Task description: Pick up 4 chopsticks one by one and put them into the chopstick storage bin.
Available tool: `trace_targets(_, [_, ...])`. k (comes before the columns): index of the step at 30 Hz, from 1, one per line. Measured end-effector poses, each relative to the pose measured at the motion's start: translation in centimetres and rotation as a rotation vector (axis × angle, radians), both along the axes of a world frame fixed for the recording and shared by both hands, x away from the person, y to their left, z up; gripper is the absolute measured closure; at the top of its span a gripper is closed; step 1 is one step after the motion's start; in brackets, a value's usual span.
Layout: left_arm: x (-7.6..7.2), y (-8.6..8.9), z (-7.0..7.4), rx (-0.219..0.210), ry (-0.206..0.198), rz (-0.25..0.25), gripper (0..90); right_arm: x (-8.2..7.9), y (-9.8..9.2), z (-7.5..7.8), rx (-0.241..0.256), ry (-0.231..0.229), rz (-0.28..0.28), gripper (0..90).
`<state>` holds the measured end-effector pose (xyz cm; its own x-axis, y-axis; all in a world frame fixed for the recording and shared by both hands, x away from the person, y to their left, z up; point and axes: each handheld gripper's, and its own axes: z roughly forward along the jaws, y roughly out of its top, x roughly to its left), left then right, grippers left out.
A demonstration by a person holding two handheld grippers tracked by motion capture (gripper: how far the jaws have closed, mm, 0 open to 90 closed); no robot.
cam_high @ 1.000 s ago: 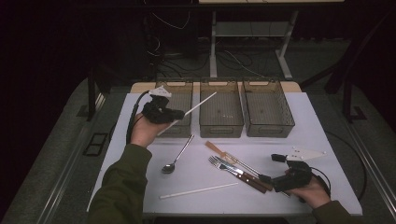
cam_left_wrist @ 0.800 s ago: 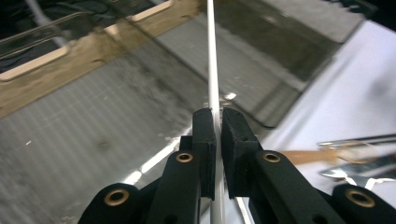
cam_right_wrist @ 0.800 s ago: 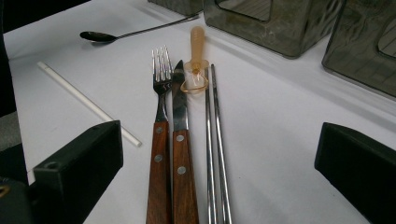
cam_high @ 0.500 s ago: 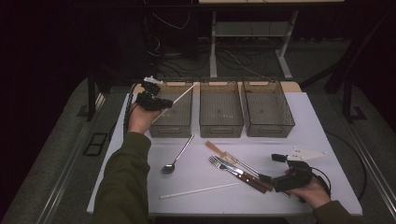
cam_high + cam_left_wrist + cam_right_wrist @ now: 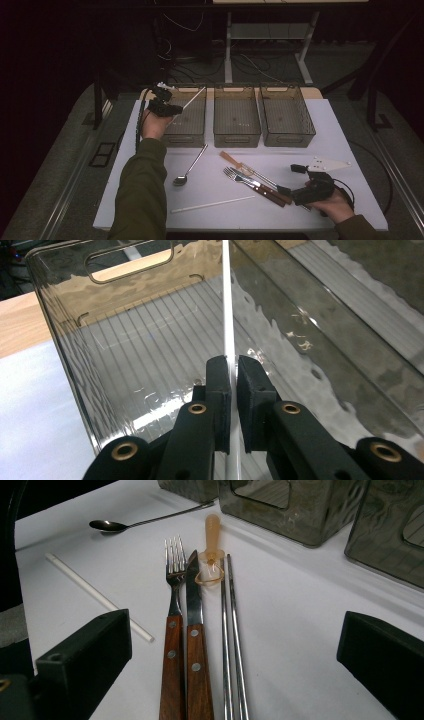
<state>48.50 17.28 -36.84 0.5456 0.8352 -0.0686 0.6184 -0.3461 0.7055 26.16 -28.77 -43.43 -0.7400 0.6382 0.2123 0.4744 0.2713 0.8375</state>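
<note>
My left gripper (image 5: 174, 108) is shut on a white straw (image 5: 193, 98), held above the left clear bin (image 5: 198, 134). In the left gripper view the straw (image 5: 227, 310) runs up between the closed jaws of the gripper (image 5: 233, 371) over the bin floor (image 5: 150, 360). My right gripper (image 5: 288, 192) rests open near the table's front right. In its own view the right gripper (image 5: 234, 630) has its jaws wide apart around a wood-handled fork (image 5: 173, 580), a knife (image 5: 194, 600) and metal chopsticks (image 5: 231, 610).
A middle bin (image 5: 236, 134) and a right bin (image 5: 307, 135) stand beside the left one. On the white table lie a spoon (image 5: 189, 167), a second white straw (image 5: 212, 204) and an amber-handled tool (image 5: 212, 535). Dark floor surrounds the table.
My left gripper has carried the straw away from me and a little left, from the bin's near side to above the left bin. The right gripper has stayed put.
</note>
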Motion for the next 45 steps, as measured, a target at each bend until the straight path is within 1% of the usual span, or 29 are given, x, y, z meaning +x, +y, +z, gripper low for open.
trace_targets(1, [0.1, 0.1, -0.1, -0.001, -0.001, 0.006, 83.6, 0.0, 0.0, 0.0, 0.000, 0.002, 0.001, 1.3])
trace_targets(2, [0.2, 0.1, -0.2, 0.004, -0.014, 0.020, 82.7, 0.0, 0.0, 0.0, 0.001, 0.001, 0.001, 1.3])
trace_targets(3, [0.2, 0.2, -0.3, -0.011, -0.031, 0.036, 77.0, 0.0, 0.0, 0.0, 0.003, 0.003, 0.002, 1.3])
trace_targets(4, [0.2, 0.2, -0.3, -0.021, -0.033, 0.039, 66.0, 0.0, 0.0, 0.0, 0.005, 0.004, 0.003, 1.3])
trace_targets(6, [0.0, 0.2, -0.2, -0.019, -0.042, 0.025, 59.1, 0.0, 0.0, 0.0, 0.007, 0.005, 0.006, 1.3])
trace_targets(8, [-0.2, 0.1, 0.1, -0.023, -0.056, 0.013, 50.4, 0.0, 0.1, 0.0, 0.007, 0.005, 0.007, 1.3])
trace_targets(10, [-0.4, 0.1, 0.4, -0.043, -0.068, -0.004, 45.3, 0.0, 0.1, 0.0, 0.007, 0.005, 0.007, 1.3])
trace_targets(11, [-0.6, 0.0, 0.5, -0.062, -0.064, -0.014, 42.5, 0.0, 0.1, 0.0, 0.006, 0.004, 0.006, 1.3])
trace_targets(13, [-1.1, -0.1, 0.9, -0.058, -0.070, -0.044, 38.7, 0.0, 0.1, 0.1, 0.008, 0.006, 0.003, 1.3])
trace_targets(15, [-1.6, -0.3, 1.1, -0.073, -0.072, -0.066, 35.6, 0.0, 0.0, 0.1, 0.007, 0.003, 0.002, 1.3])
trace_targets(16, [-2.1, -0.4, 1.3, -0.073, -0.077, -0.086, 35.1, 0.0, 0.0, 0.1, 0.006, 0.004, 0.002, 1.3])
trace_targets(17, [-2.4, -0.4, 1.3, -0.073, -0.084, -0.091, 34.8, 0.0, 0.0, 0.1, 0.006, 0.004, 0.001, 1.3])
trace_targets(19, [-3.1, -0.6, 1.6, -0.097, -0.087, -0.103, 31.8, -0.1, 0.1, 0.0, 0.003, 0.004, 0.000, 1.3])
trace_targets(21, [-4.0, -0.7, 1.8, -0.119, -0.105, -0.113, 31.3, -0.1, 0.1, 0.1, -0.002, 0.005, -0.001, 1.3])
trace_targets(23, [-4.9, -0.8, 1.8, -0.138, -0.112, -0.126, 31.0, -0.1, 0.1, 0.0, -0.002, 0.003, -0.003, 1.3])
trace_targets(25, [-5.5, -0.9, 1.7, -0.140, -0.111, -0.156, 30.0, -0.1, 0.0, 0.0, -0.003, 0.003, -0.006, 1.3])
trace_targets(29, [-7.2, -1.2, 1.5, -0.146, -0.120, -0.206, 28.0, -0.1, 0.1, 0.0, -0.005, 0.006, -0.004, 1.3])
trace_targets(36, [-9.5, -1.5, 0.6, -0.172, -0.120, -0.260, 25.1, -0.1, 0.1, 0.0, -0.005, 0.008, -0.004, 1.3])
trace_targets(38, [-10.2, -1.7, 0.3, -0.185, -0.118, -0.275, 24.9, -0.1, 0.1, 0.0, -0.009, 0.010, -0.005, 1.3])
trace_targets(39, [-10.5, -1.7, 0.2, -0.201, -0.117, -0.284, 24.8, -0.1, 0.2, 0.0, -0.008, 0.010, -0.005, 1.3])
trace_targets(40, [-10.8, -1.8, 0.1, -0.207, -0.118, -0.292, 24.8, -0.1, 0.2, 0.0, -0.009, 0.010, -0.006, 1.3])
trace_targets(45, [-12.4, -2.2, -0.3, -0.207, -0.123, -0.327, 24.7, 0.0, 0.1, -0.1, -0.012, 0.007, -0.006, 1.3])
